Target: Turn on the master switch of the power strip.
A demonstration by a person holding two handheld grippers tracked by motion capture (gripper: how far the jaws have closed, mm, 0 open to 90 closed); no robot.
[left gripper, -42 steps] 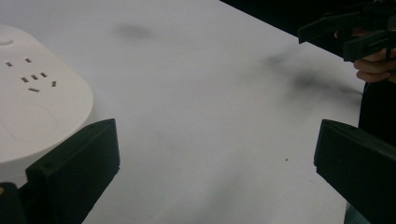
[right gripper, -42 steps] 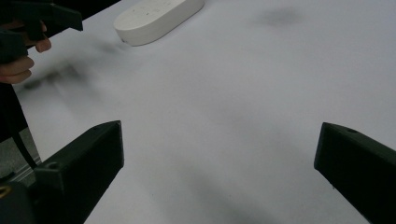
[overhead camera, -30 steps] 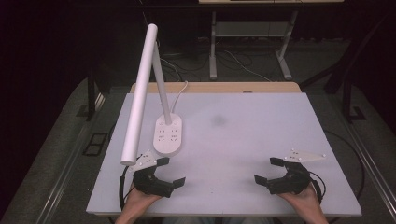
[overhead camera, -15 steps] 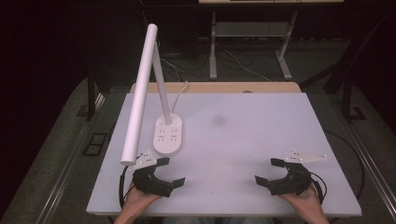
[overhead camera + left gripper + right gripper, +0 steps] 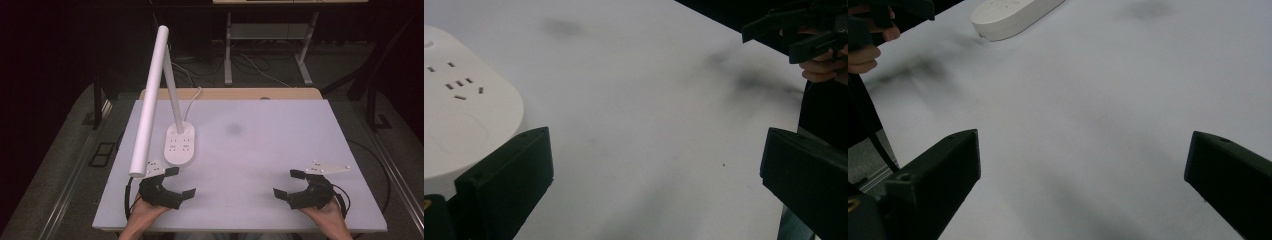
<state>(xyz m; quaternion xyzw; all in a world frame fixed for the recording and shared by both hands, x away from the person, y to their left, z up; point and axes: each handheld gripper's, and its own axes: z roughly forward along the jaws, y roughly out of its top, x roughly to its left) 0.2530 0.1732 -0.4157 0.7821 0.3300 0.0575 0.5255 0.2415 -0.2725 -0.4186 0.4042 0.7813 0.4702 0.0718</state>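
Note:
A white desk lamp stands on the left of the white table (image 5: 260, 150). Its oval base (image 5: 180, 144) carries socket holes, and its long tube head (image 5: 149, 97) slants down toward the front left. My left gripper (image 5: 181, 182) rests near the front edge just below the base, open, with nothing between its jaws. In the left gripper view the lamp base (image 5: 464, 115) lies close behind the left jaw. My right gripper (image 5: 289, 184) rests at the front right, open and empty. The right gripper view has the lamp base (image 5: 1013, 17) far off.
A faint grey smudge (image 5: 234, 130) marks the table's middle. The lamp's cord (image 5: 196, 95) runs off the back edge. A wooden strip (image 5: 230, 93) borders the far side. Metal table legs (image 5: 227, 50) and cables lie on the dark floor behind.

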